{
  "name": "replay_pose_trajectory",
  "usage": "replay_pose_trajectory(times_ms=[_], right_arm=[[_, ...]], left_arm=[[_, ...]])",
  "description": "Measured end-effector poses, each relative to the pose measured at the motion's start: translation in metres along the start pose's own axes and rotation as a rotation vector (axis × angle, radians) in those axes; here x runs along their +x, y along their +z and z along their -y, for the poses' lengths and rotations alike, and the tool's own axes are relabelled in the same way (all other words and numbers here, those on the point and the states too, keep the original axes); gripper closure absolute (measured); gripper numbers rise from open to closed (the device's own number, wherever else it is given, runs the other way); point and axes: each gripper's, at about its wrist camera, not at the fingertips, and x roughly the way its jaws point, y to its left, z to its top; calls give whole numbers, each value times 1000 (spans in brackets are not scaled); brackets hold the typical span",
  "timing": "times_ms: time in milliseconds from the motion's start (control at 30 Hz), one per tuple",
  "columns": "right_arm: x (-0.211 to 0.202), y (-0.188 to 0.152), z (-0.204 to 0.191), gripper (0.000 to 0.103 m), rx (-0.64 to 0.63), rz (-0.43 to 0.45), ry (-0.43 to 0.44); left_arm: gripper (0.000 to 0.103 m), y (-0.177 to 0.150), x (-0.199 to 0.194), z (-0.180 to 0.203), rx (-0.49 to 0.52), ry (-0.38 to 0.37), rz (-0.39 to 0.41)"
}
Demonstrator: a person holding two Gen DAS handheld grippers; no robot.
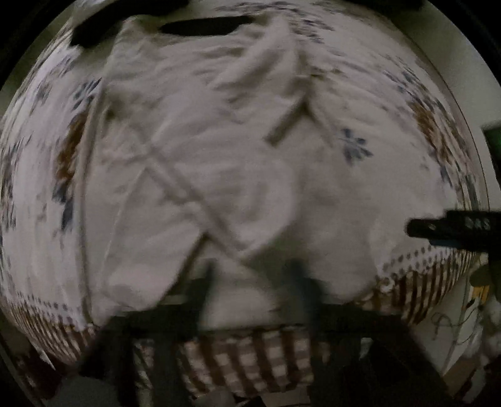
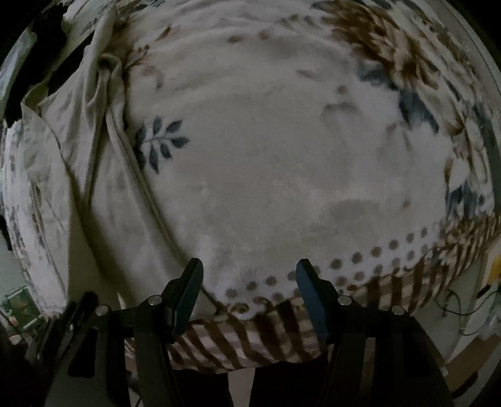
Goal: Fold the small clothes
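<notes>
A pale, whitish garment lies rumpled on a floral blanket, filling the middle and left of the blurred left wrist view. My left gripper is at the garment's near edge; its fingers are smeared by motion blur, apart, with cloth between them. My right gripper appears in that view as a black bar at the right. In the right wrist view my right gripper is open and empty over the blanket's near edge. The garment lies to its left.
The blanket has blue leaf prints, a dotted band and a brown checked border hanging over the near edge. Dark items lie at the far side. Cables and clutter sit below at the right.
</notes>
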Motion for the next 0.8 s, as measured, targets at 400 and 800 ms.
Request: replay_pose_trajectory(times_ms=[400, 800], right_arm=[[-3, -5, 54, 39, -1, -139, 237], [14, -15, 118, 86, 11, -249, 327]], left_arm=[[16, -63, 4, -193, -360, 29, -133], [98, -83, 20, -181, -259, -46, -220]])
